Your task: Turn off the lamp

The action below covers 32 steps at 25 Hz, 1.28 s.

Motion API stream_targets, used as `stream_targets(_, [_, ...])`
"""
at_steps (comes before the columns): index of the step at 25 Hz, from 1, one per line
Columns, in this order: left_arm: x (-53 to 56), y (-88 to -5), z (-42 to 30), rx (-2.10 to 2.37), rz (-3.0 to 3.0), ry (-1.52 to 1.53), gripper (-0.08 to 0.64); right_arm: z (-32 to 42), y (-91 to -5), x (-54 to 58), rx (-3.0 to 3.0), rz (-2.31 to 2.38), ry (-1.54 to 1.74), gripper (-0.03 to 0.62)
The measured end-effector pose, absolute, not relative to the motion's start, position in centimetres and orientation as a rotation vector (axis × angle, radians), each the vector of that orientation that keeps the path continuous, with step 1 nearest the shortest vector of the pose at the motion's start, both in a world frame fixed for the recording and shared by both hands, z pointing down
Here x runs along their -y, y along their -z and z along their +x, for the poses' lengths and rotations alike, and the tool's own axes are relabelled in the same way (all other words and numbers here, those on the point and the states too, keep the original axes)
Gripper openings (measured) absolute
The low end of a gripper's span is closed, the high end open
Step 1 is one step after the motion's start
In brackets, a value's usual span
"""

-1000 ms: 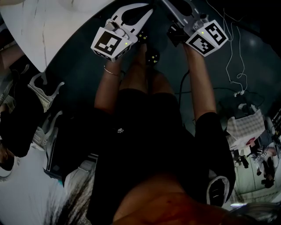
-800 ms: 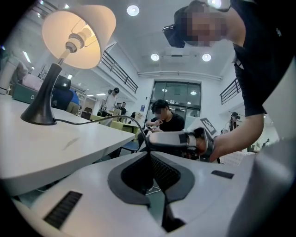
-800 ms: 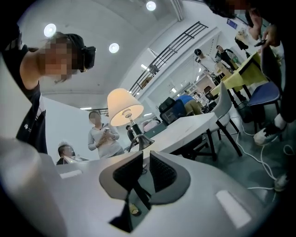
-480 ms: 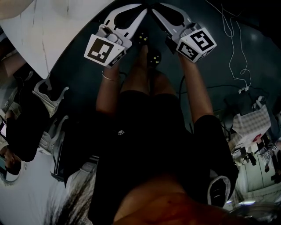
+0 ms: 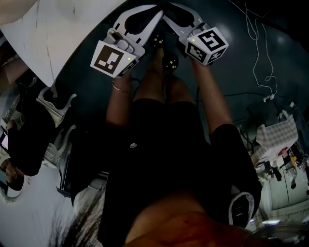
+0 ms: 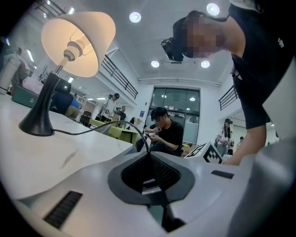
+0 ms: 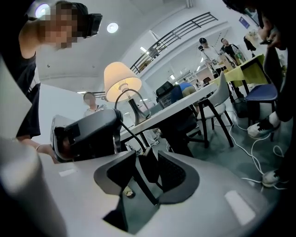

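- Head view: not much of the lamp itself is caught here, tbh. Both tools are held out over the dark floor (image 5: 285, 72), just past the edge of the white tabletop (image 5: 58, 34). The white left gripper (image 5: 155, 13) and the white right gripper (image 5: 170, 12) are brought nose to nose, tips nearly touching. That's presumably done so one stretch of cord can be worked by both at once.
- Left gripper view: the table lamp with the cream cone shade (image 6: 78, 41) is stood on its black flared base (image 6: 39, 122) on the tabletop, well off to the left. A thin black cord (image 6: 92, 131) is trailed from the base across the table and straight into the jaws, which are clamped tight on it. The cord looks to be pinned this way so it's held steady for the other tool. The shade looks lit up, so the lamp is judged to be on.
- Right gripper view: the jaws have just been opening and are spread wide. What looks like a small black inline switch block (image 7: 147, 165) is sat between the pads but isn't squeezed by either, and gaps are seen on both sides, so nothing is gripped here. The switch is likely lined up there because that's where a press would be given. The lamp is seen further back on the table with its shade glowing, so the job is reckoned not done yet.
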State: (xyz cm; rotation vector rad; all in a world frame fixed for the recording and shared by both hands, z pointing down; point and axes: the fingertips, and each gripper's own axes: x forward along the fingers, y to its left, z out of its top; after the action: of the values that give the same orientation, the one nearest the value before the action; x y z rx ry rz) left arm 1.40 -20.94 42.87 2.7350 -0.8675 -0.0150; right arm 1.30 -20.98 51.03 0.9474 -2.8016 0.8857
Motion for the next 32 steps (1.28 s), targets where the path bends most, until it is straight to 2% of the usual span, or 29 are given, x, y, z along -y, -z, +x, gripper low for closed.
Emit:
stream_targets(3, [20.9, -42.9, 1.2, 0.865, 2.732, 0.009, 0.020, 1.4, -51.1, 21.3, 2.805, 0.965, -0.914, 0.118])
stream_targets(9, [21.0, -43.0, 1.2, 0.867, 2.757, -0.011, 0.020, 1.2, -50.8, 21.1, 2.835, 0.925, -0.981, 0.063])
stream_targets(24, [19.3, -46.7, 0.6, 0.814, 2.765, -0.142, 0.023, 2.7, -50.1, 21.2, 2.889, 0.948, -1.348, 0.060])
stream_targets(27, [18.9, -48.3, 0.3, 0.819, 2.732, -0.161, 0.063, 3.2, -49.7, 21.3, 2.901, 0.950, -1.407, 0.060])
stream_targets(32, [18.2, -50.4, 0.4, 0.801, 2.714, -0.200, 0.083, 4.2, -49.1, 21.4, 2.920, 0.966, -1.538, 0.060])
